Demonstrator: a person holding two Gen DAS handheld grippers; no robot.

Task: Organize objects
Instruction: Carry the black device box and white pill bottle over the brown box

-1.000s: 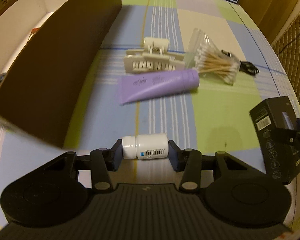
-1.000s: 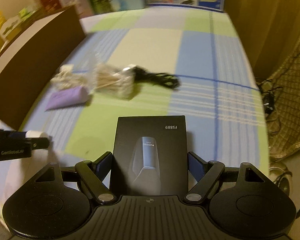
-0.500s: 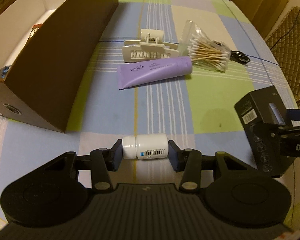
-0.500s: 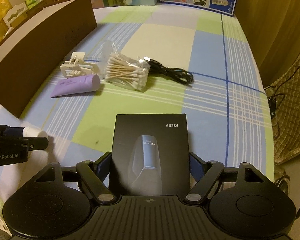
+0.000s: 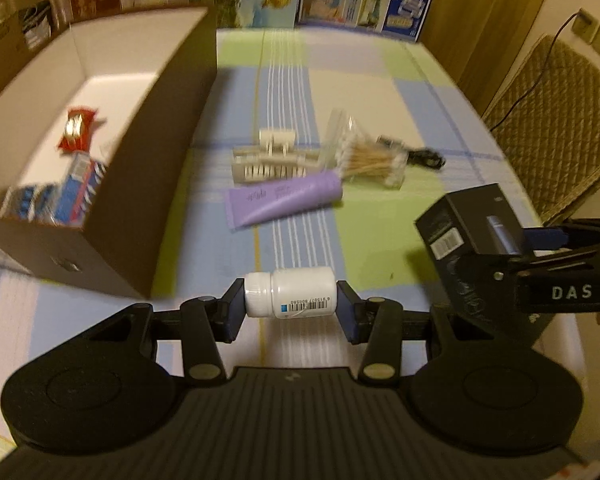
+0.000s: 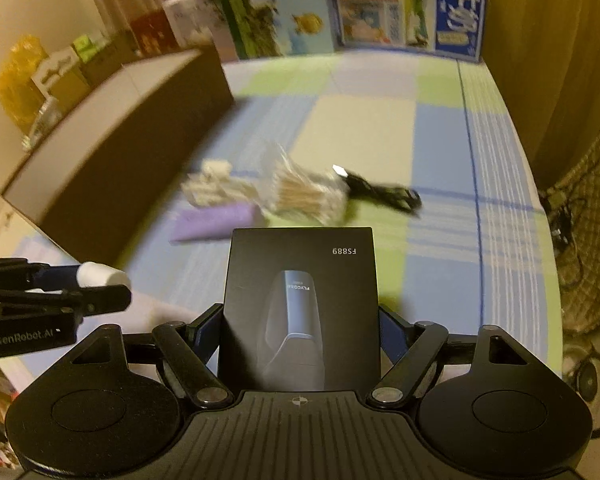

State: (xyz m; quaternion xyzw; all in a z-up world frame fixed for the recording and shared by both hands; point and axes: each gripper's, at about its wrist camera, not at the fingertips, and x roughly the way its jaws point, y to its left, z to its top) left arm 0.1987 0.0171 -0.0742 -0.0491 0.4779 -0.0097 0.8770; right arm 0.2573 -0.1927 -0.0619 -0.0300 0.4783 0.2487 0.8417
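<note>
Grippers loaded: left gripper (image 5: pixel 290 312) pinches a white bottle (image 5: pixel 290 293) at lower centre; right gripper (image 6: pixel 300 332) clamps a black carton (image 6: pixel 300 304). Open box (image 5: pixel 172 152) waits upper left (partly filled); clear its near wall before releasing.

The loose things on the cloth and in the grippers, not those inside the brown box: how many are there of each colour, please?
White: 1, bottle in left gripper
Black: 2, box in right gripper, cable
Purple: 1, tube
Beige: 2, hair clip, swabs
Total: 6
</note>
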